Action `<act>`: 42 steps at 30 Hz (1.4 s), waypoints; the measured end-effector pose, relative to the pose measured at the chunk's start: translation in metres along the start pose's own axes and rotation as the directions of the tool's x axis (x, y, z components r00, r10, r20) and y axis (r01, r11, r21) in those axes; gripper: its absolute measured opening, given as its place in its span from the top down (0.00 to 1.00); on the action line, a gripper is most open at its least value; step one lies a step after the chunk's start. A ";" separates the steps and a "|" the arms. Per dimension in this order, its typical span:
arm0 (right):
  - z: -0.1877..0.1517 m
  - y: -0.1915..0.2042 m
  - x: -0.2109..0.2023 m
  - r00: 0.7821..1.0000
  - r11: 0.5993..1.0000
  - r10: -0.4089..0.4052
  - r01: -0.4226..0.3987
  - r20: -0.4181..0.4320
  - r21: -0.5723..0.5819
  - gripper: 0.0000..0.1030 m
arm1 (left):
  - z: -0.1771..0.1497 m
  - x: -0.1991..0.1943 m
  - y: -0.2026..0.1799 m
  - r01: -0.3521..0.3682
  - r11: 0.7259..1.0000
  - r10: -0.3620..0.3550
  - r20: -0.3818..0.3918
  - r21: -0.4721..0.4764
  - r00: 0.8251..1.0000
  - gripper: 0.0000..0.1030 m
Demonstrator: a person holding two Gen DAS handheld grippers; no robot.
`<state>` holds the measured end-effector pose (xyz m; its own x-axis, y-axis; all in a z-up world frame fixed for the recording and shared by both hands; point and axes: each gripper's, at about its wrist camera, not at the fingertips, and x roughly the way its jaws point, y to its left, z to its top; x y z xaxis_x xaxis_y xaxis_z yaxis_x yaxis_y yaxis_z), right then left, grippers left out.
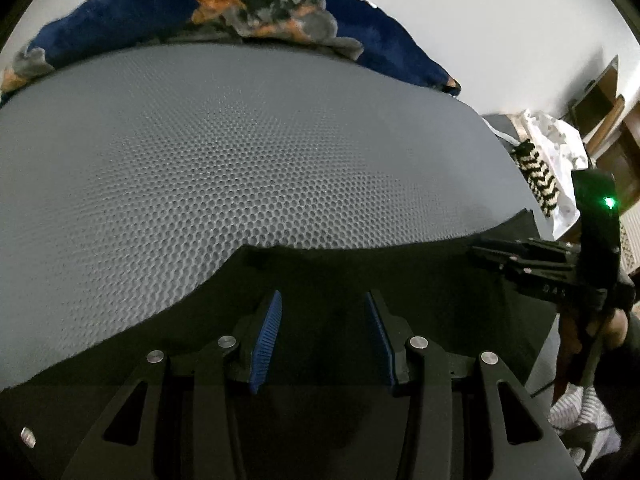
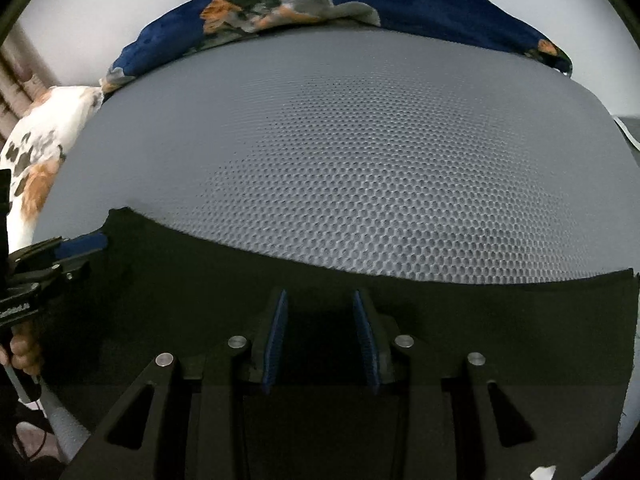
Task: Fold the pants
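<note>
Dim, strongly fisheye-warped views; dark foreground detail lost, edges soft.

**Black tongs, blue pads, bare fingers**

The left tongs are showing matte black linkage arms with triangular cut-outs, each joint carrying a round silver pin. The fingers are wearing ribbed blue pads on their inner faces. The right tongs are showing the same black arms, silver pins and blue pads. From the left camera, the right unit's black housing is glowing with a green light and bearing faint pale lettering. Bare skin of a hand is showing at the right camera's edge, with a thin black cable trailing below.
</note>
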<state>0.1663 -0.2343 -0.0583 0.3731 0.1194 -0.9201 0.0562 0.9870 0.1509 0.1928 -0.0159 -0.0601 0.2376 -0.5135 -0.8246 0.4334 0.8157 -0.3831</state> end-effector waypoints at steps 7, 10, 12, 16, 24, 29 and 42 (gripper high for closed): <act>0.006 0.005 0.008 1.000 1.000 -0.014 0.014 0.020 -0.003 0.68 | 0.010 0.018 -0.008 -0.051 0.999 0.051 -0.019 0.018 0.999 0.59; 0.003 -0.002 -0.006 0.999 0.999 0.021 -0.023 0.049 0.033 0.68 | 0.010 0.014 -0.012 -0.051 0.999 0.052 -0.016 0.010 0.999 0.59; -0.007 -0.011 -0.020 0.997 0.999 0.020 -0.023 0.071 0.045 0.67 | 0.006 0.000 -0.017 -0.049 0.999 0.049 0.009 0.009 0.999 0.59; -0.030 -0.029 -0.039 0.997 0.997 -0.019 0.013 0.080 0.080 0.63 | -0.014 -0.025 -0.022 -0.075 0.996 0.073 0.052 0.048 0.996 0.59; -0.077 -0.088 -0.060 0.994 0.978 -0.081 0.065 0.073 0.197 0.63 | -0.062 -0.019 -0.010 -0.104 0.995 0.103 -0.028 -0.006 0.994 0.59; -0.109 -0.144 -0.070 0.987 0.955 -0.142 0.115 0.079 0.274 0.70 | -0.068 -0.021 0.000 -0.071 0.996 0.070 -0.009 -0.059 0.997 0.59; -0.130 -0.294 -0.119 0.996 0.889 -0.060 0.020 0.072 0.458 0.63 | -0.077 -0.024 -0.019 -0.144 0.982 0.141 -0.040 -0.120 0.989 0.53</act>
<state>-0.0146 -0.5245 -0.0398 0.4348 0.0523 -0.8990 0.4816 0.8300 0.2812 0.1122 0.0013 -0.0646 0.2616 -0.3828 -0.8860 0.2873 0.9073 -0.3071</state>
